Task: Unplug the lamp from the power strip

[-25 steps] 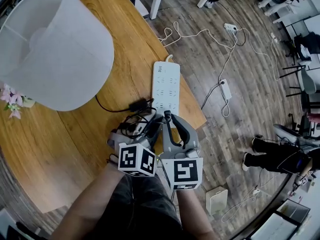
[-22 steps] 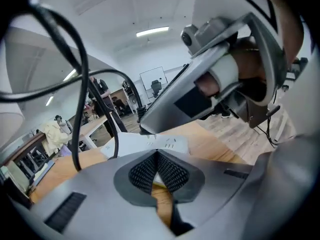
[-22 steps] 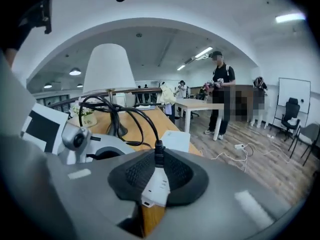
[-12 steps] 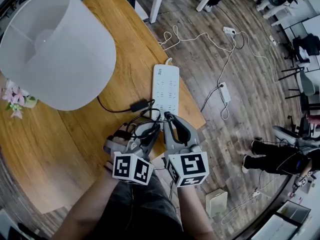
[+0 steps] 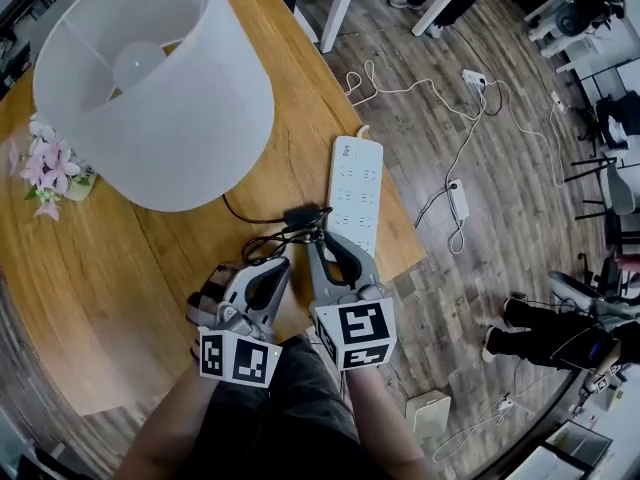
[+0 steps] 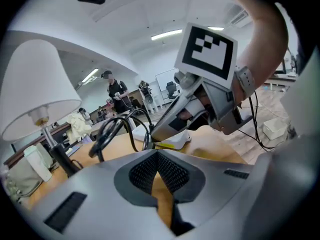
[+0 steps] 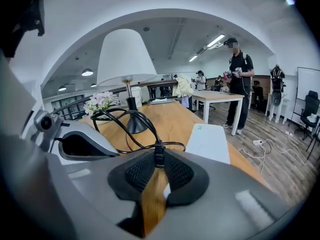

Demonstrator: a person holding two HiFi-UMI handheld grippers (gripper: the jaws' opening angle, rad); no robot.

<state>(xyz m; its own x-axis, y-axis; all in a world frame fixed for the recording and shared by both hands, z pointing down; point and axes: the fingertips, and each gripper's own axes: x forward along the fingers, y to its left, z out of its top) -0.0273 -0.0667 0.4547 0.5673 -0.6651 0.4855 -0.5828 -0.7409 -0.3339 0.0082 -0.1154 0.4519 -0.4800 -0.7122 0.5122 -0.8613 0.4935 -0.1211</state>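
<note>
Lamp (image 5: 160,88) sits at the far left of the wooden bench (image 5: 100,268) in the head view, with its big white shade up top. Pink flowers (image 5: 45,163) are tucked just beside the shade, in something small and pale that I can't make out. The white power strip (image 5: 355,193) lies flat near the bench's right edge. The black plug block (image 5: 303,213) rests on the wood right beside the strip. The lamp cord (image 5: 262,238) bunches in loops in front of both tools. The right gripper (image 5: 318,240) has its fingers at those loops, and the left gripper (image 5: 283,261) is just beside it.

In the left gripper view, the fingers are pressed together at the tips with nothing between them, only bench showing underneath. The cord loops (image 6: 117,126) are ahead, and the right gripper comes in from the upper right.

In the right gripper view, the fingers are pinched narrow on the black cord (image 7: 158,156), right where the loops rise. The strip (image 7: 207,141) is off to the right and the lamp (image 7: 125,54) stands behind.

Versus a second ago, the two marker cubes were side by side and now they're apart. The left tool has backed out of the cord tangle toward the person, and the right one has eased down onto the cord. Its grip width looks the same.
</note>
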